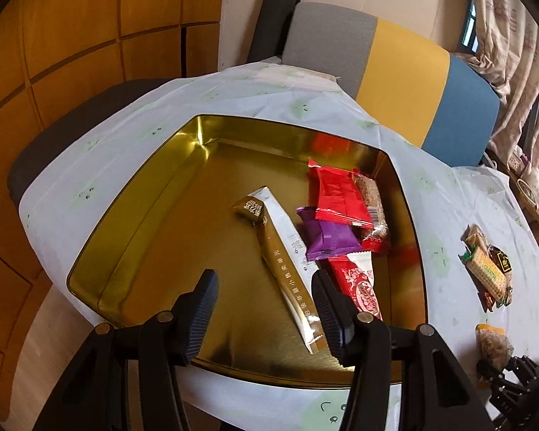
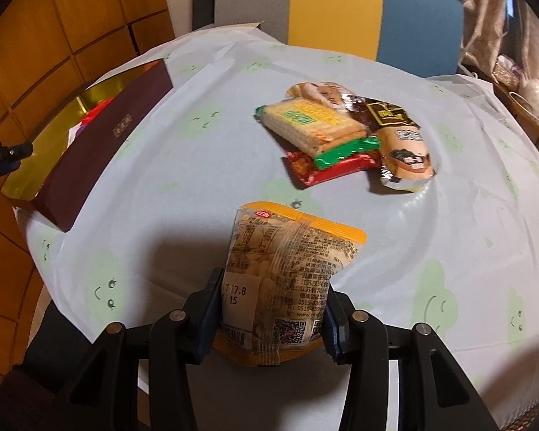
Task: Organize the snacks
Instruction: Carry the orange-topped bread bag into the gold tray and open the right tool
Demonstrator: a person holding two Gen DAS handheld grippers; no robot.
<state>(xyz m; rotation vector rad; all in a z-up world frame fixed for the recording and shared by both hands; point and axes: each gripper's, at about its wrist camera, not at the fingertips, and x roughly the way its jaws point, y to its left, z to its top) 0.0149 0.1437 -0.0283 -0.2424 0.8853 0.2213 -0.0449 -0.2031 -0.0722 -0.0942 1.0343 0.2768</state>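
1. Overhead, the left gripper hovers above the gold tin, its jaws spread apart and holding nothing.
2. Inside the tin, toward its right side, lie a long gold-and-white stick packet, a purple packet, a red packet, a brown bar in clear wrap and a red-and-white packet.
3. Meanwhile the right gripper is clamped on a clear snack bag with yellow ends, one finger on each side of its lower half, above the pale tablecloth.
4. Beyond that bag, well apart from it, a loose pile rests on the cloth: a wafer pack on top, a red wrapper beneath, and a tan pouch to the right.
5. Seen from the right wrist, the tin's dark maroon side wall stands at the left of the table.
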